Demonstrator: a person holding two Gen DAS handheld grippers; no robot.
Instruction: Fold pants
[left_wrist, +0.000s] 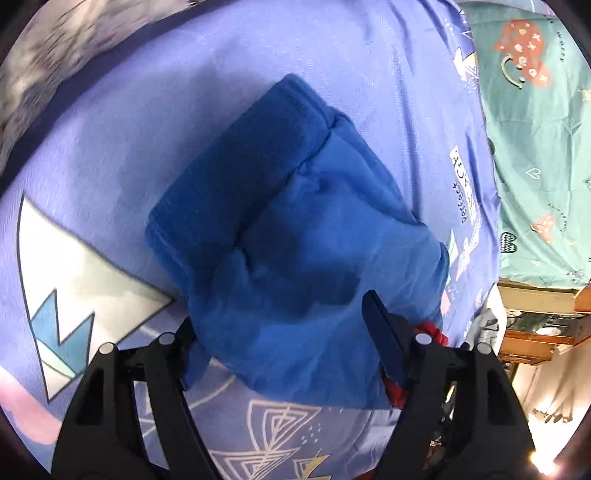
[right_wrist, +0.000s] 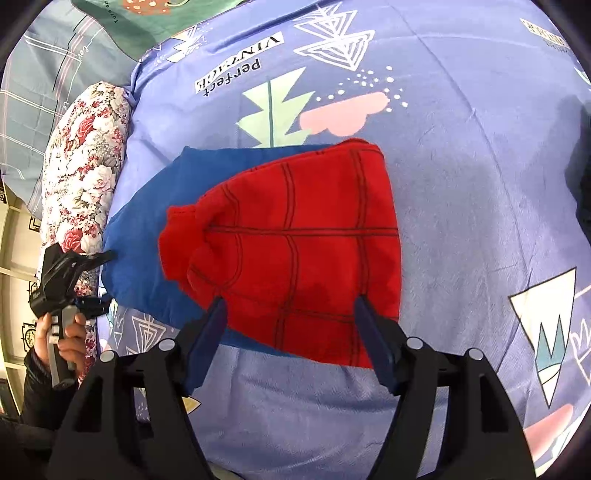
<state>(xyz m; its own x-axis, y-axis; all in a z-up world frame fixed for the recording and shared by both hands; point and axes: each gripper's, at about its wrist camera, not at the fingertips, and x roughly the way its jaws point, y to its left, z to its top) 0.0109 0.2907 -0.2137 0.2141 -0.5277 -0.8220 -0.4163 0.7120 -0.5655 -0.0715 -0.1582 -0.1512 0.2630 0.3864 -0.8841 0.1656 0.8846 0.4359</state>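
Both claws agape over folded pants

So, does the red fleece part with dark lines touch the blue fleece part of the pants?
Touching. The right wrist view shows the red fleece part lying directly on the blue fleece part, overlapping it with no gap.

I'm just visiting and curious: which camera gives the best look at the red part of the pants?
The right wrist view. There the red fabric with its dark grid lines fills the middle, lying folded on the blue fabric. The left wrist view shows only a small red sliver beside the left gripper's finger; blue fabric covers the rest.
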